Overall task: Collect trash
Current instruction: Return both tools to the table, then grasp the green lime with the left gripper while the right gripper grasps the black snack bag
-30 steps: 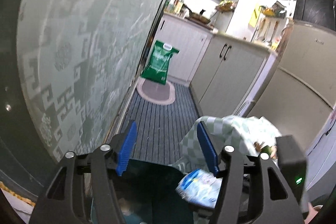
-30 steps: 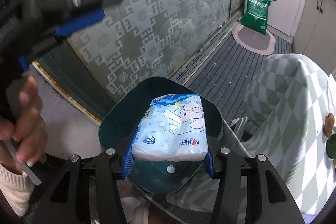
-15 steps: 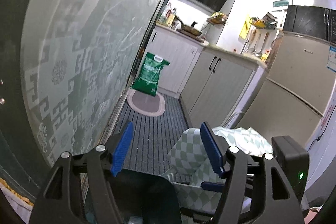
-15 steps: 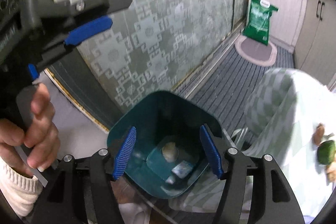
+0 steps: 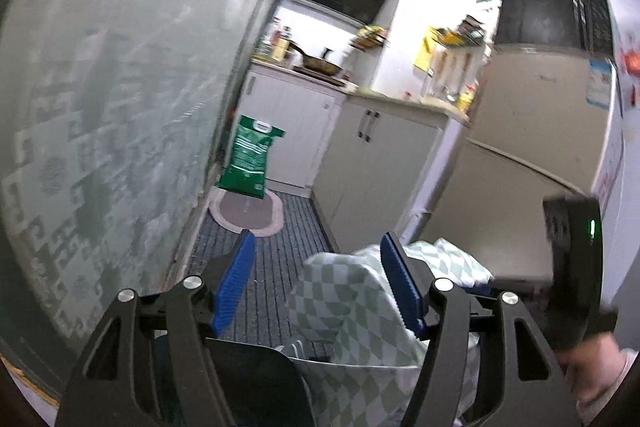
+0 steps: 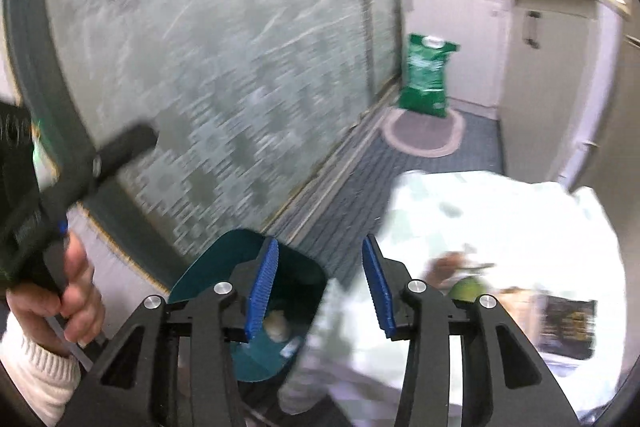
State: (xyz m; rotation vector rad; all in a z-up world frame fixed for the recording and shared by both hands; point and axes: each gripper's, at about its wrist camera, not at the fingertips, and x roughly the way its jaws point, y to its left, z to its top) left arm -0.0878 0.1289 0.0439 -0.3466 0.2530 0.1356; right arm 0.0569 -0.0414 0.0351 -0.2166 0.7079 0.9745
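Observation:
A teal trash bin (image 6: 208,275) stands on the floor beside the table; in the right wrist view I see a pale lump and a small packet at its bottom (image 6: 280,327). My right gripper (image 6: 318,287) is open and empty, above the bin's right edge. My left gripper (image 5: 318,279) is open and empty, held above the bin's dark rim (image 5: 256,359) and pointing toward the kitchen. The table with its green checked cloth (image 6: 500,219) carries a green round fruit (image 6: 464,289) and a dark packet (image 6: 566,327), both blurred.
A frosted patterned glass door (image 5: 100,107) runs along the left. A green sack (image 5: 250,157) stands on an oval mat (image 5: 246,213) by white cabinets (image 5: 380,167). A fridge (image 5: 540,147) is at right. The grey striped floor (image 5: 276,267) lies between.
My right gripper opened and dropped the blue tissue pack into the bin, then swung right toward the table. My left gripper tilted upward, away from the bin.

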